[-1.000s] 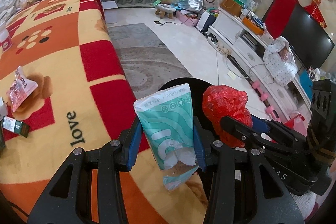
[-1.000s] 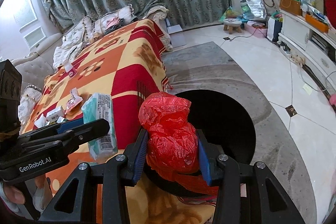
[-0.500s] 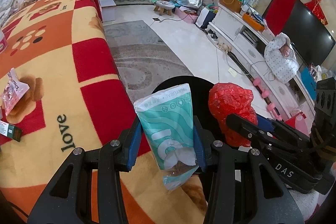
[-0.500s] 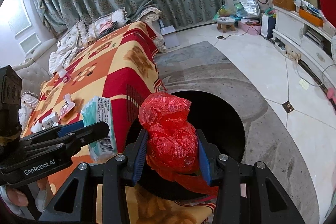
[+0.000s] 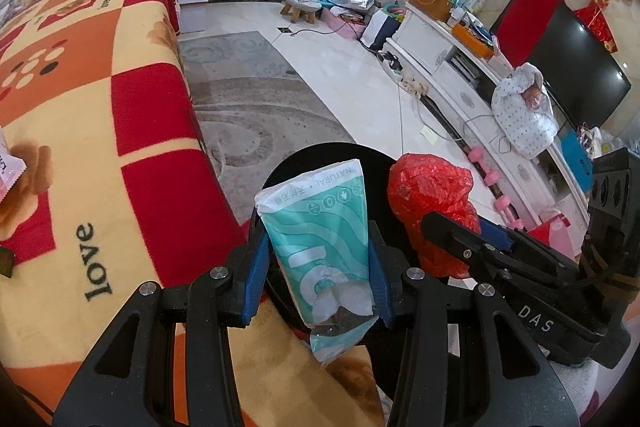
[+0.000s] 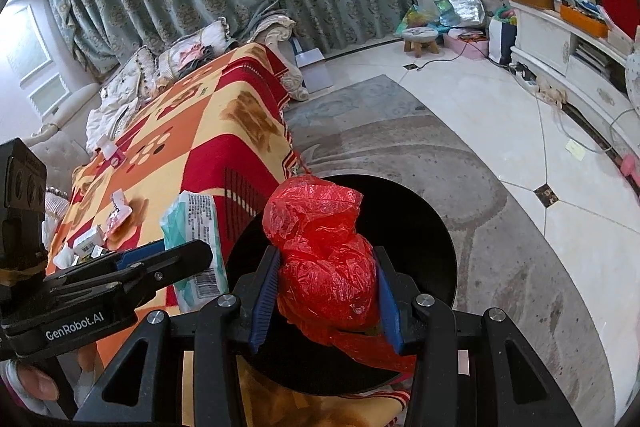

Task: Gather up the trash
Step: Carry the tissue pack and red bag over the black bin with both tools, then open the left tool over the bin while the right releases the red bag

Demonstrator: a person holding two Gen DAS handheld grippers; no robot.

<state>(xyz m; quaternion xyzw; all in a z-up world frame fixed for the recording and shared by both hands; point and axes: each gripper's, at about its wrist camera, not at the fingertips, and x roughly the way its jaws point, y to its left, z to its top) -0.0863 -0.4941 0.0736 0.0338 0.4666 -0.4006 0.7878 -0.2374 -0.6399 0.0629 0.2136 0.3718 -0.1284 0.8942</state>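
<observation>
My left gripper (image 5: 316, 279) is shut on a teal and white tissue pack (image 5: 320, 239) and holds it over the near rim of a round black bin (image 5: 320, 151). The pack also shows in the right wrist view (image 6: 196, 235). My right gripper (image 6: 326, 301) is shut on a crumpled red plastic bag (image 6: 324, 263) above the black bin (image 6: 420, 227). The bag also shows in the left wrist view (image 5: 432, 195), just right of the pack. Both hold their loads over the bin's mouth.
A bed with a red, orange and yellow blanket (image 5: 80, 131) lies left of the bin, with small wrappers (image 6: 116, 215) on it. A grey rug (image 6: 460, 187) lies under the bin. A white TV cabinet (image 5: 460, 75) runs along the right.
Both grippers have moved forward and right, away from the bed, bringing the tissue pack and red bag further over the bin. Both grips are unchanged.
</observation>
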